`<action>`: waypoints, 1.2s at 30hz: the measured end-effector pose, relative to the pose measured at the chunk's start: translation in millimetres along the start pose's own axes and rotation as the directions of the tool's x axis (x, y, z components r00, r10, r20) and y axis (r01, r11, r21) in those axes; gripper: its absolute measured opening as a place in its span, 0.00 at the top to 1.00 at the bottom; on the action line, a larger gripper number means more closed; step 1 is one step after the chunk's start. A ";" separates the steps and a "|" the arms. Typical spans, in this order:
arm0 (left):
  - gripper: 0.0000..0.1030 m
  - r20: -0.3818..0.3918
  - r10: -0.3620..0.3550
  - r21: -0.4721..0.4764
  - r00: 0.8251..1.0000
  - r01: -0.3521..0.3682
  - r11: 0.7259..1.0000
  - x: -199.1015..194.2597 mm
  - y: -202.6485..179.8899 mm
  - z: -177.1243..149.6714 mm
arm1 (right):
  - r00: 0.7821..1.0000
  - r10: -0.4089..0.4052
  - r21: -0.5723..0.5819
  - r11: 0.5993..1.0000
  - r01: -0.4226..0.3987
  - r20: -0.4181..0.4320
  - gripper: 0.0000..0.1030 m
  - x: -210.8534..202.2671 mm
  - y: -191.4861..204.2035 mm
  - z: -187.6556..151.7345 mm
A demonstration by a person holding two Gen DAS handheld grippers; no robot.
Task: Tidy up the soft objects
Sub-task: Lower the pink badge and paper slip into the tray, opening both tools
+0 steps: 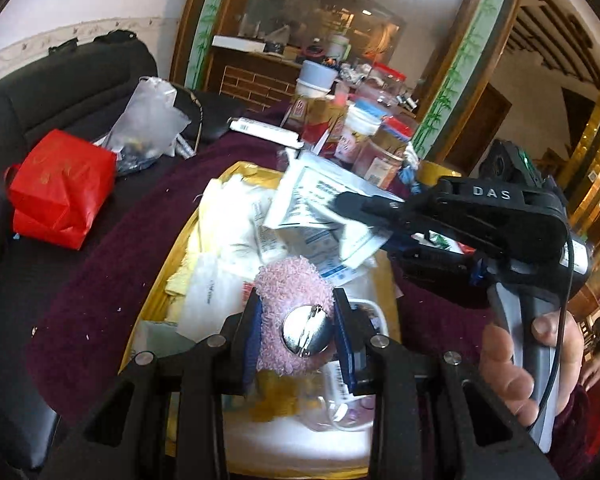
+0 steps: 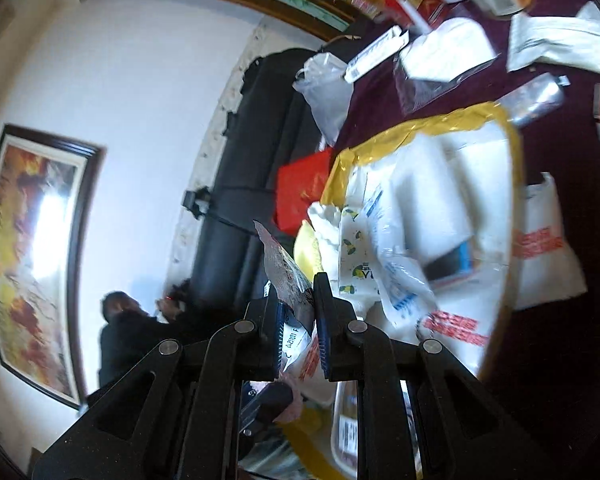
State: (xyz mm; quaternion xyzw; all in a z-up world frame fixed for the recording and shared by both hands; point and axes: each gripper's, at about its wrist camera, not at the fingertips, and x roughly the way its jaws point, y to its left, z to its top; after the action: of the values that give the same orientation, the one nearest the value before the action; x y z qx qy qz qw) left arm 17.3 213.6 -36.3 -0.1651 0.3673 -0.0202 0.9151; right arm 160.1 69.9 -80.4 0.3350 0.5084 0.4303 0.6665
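Observation:
My left gripper (image 1: 296,334) is shut on a fuzzy pink pom-pom (image 1: 292,292) with a round silver pin back, held above a yellow bag (image 1: 180,240) full of white packets. My right gripper (image 1: 342,204) shows in the left wrist view, reaching in from the right, shut on a white printed plastic packet (image 1: 316,216) lifted over the bag. In the right wrist view my right gripper (image 2: 298,322) pinches that packet (image 2: 288,272) between its blue pads (image 2: 323,328); the yellow bag (image 2: 380,140) lies to the right, tilted in this rotated view.
A maroon cloth (image 1: 100,280) covers the table. A red bag (image 1: 60,188) and a clear plastic bag (image 1: 148,120) sit at the left near a black sofa (image 1: 60,80). Jars and bottles (image 1: 360,132) crowd the back. More white packets (image 2: 552,44) lie on the cloth.

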 end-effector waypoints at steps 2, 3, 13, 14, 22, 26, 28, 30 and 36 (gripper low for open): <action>0.68 -0.011 0.007 0.008 1.000 -0.007 1.000 4.0 3.9 -1.8 | 0.999 -0.048 -0.017 0.999 0.047 -0.016 0.85 11.5 0.5 -1.1; 0.68 -0.020 0.011 0.009 1.000 -0.010 1.000 6.9 5.9 -1.4 | 0.997 -0.078 -0.035 0.996 0.078 -0.016 0.85 15.5 -0.3 -3.0; 0.58 -0.065 0.101 0.078 0.993 -0.096 0.992 16.5 1.7 -5.9 | 0.951 -0.309 -0.177 0.937 0.300 -0.027 0.52 32.2 4.9 -6.7; 0.54 -0.063 0.114 0.087 0.991 -0.109 0.990 16.1 0.0 -6.3 | 0.946 -0.324 -0.190 0.930 0.314 -0.023 0.52 32.4 6.0 -6.7; 0.44 -0.010 0.205 0.123 0.979 -0.202 0.972 0.7 -8.5 -2.0 | 0.948 -0.316 -0.223 0.922 0.317 0.040 0.52 9.2 17.0 -10.9; 0.42 0.058 0.238 0.165 0.970 -0.244 0.955 -16.3 -19.3 3.3 | 0.959 -0.273 -0.206 0.936 0.284 0.081 0.52 -14.4 18.0 -12.0; 0.41 0.084 0.241 0.182 0.967 -0.253 0.950 -24.0 -25.3 5.8 | 0.960 -0.259 -0.195 0.942 0.274 0.103 0.52 -28.0 16.5 -14.2; 0.41 0.118 0.217 0.167 0.969 -0.235 0.957 -36.0 -27.9 8.0 | 0.963 -0.243 -0.185 0.947 0.262 0.121 0.52 -41.4 13.6 -16.1; 0.37 0.150 0.158 0.153 0.976 -0.180 0.972 -58.7 -43.1 10.0 | 0.954 -0.222 -0.117 0.961 0.249 0.203 0.52 -94.6 -6.8 -20.3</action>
State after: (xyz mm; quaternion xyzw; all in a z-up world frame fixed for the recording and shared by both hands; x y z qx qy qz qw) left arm -15.1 185.1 23.2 -0.0577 0.3135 0.0388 0.9470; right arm 131.4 -19.1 -54.8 0.2630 0.4479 0.3489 0.7801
